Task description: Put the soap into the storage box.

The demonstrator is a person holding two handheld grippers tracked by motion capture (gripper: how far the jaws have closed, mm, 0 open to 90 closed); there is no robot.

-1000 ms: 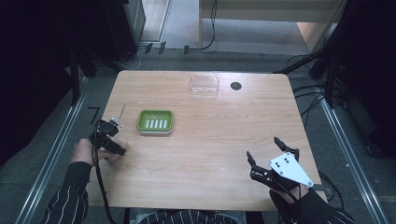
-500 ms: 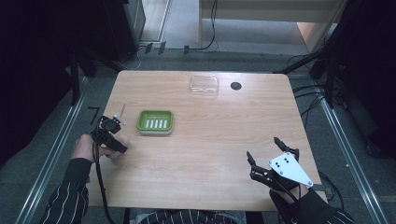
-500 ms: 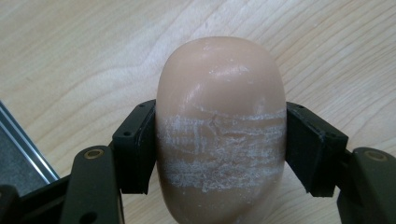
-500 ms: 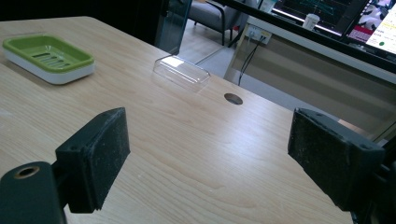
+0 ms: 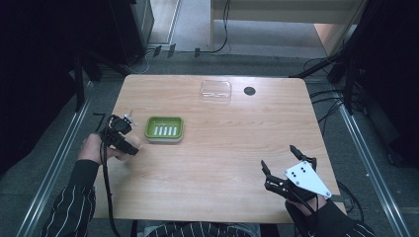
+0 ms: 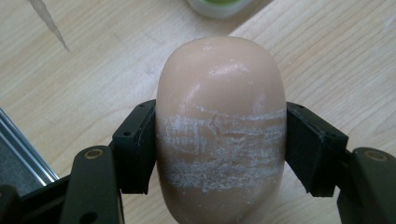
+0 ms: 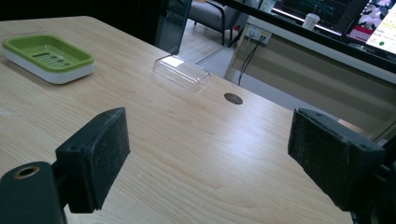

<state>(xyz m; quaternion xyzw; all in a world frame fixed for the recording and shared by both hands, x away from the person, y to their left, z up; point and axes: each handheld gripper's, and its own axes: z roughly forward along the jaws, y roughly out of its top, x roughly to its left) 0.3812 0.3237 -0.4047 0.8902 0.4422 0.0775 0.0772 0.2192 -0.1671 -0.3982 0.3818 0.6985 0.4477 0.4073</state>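
Note:
A pale pink bar of soap (image 6: 219,121) sits between the black pads (image 6: 135,144) of my left gripper (image 6: 219,149), which is shut on it across its scuffed white middle. From above, that left gripper (image 5: 121,136) hovers at the table's left edge with the soap (image 5: 132,144), just left of the green soap dish (image 5: 164,129). The dish's rim (image 6: 219,5) peeks in at the top of the left gripper view. My right gripper (image 5: 278,156) rests near the front right corner. Its jaws (image 7: 210,154) stand wide open with nothing between them.
A clear plastic lid (image 5: 216,90) lies at the back middle of the wooden table (image 5: 222,138), beside a dark round cable hole (image 5: 249,91). From the right gripper the dish (image 7: 46,56), lid (image 7: 182,70) and hole (image 7: 232,98) lie ahead. Metal rails flank the table.
My left gripper has risen a little with the soap and drifted away from the front edge, toward the dish. The right gripper has stayed put.

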